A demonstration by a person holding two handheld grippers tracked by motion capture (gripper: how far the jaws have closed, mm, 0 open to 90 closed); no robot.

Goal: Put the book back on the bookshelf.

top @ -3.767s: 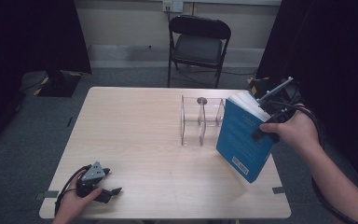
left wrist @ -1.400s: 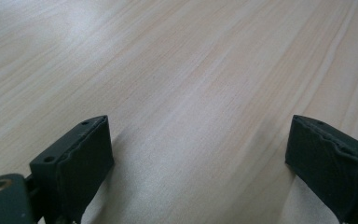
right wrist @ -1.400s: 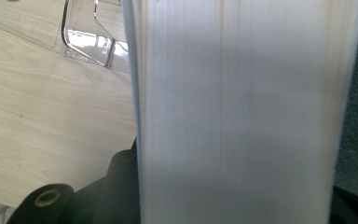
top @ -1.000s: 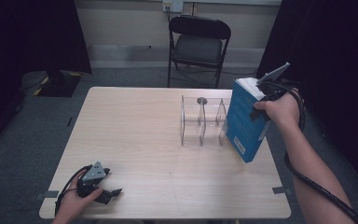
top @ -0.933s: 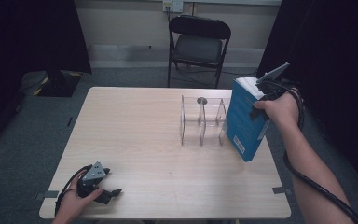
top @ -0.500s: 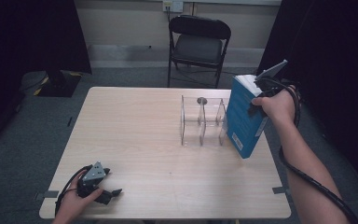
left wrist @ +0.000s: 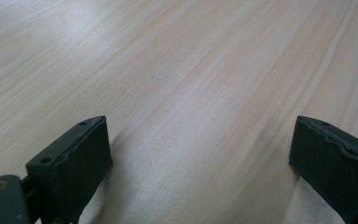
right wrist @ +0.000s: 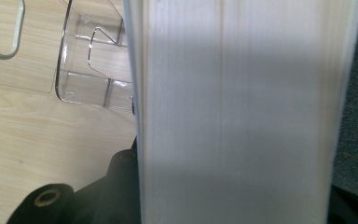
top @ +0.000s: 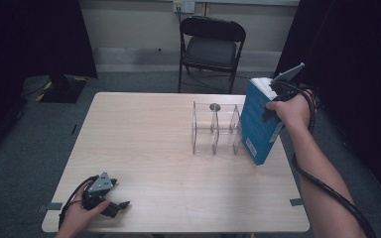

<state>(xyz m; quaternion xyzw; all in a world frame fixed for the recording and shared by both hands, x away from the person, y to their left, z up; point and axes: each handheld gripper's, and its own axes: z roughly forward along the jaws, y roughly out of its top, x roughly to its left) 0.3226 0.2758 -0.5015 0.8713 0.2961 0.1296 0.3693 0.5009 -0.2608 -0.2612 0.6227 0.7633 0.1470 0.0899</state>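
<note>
A light wooden table occupied the middle of the high view, standing on grey carpet with a black folding chair beyond its far edge. A thick blue-covered book was held nearly upright at the table's right side, its top leaning slightly to the right and its lower corner near the table's right edge; whether that corner touched the surface could not be told. The book stood just beside the right end of a clear acrylic divider rack, which rested on the tabletop right of centre. The right gripper, carried in the person's right hand, was clamped on the book near its upper edge, a jaw on each cover; in the right gripper view the white page block ran up between the jaws, with the transparent rack and the wood surface visible to its left. The left gripper, topped by a grey three-cornered plate, lay at the near left corner of the table in the person's left hand. In the left gripper view its two black jaws stood wide apart with nothing between them, just above the bare wood grain.
</note>
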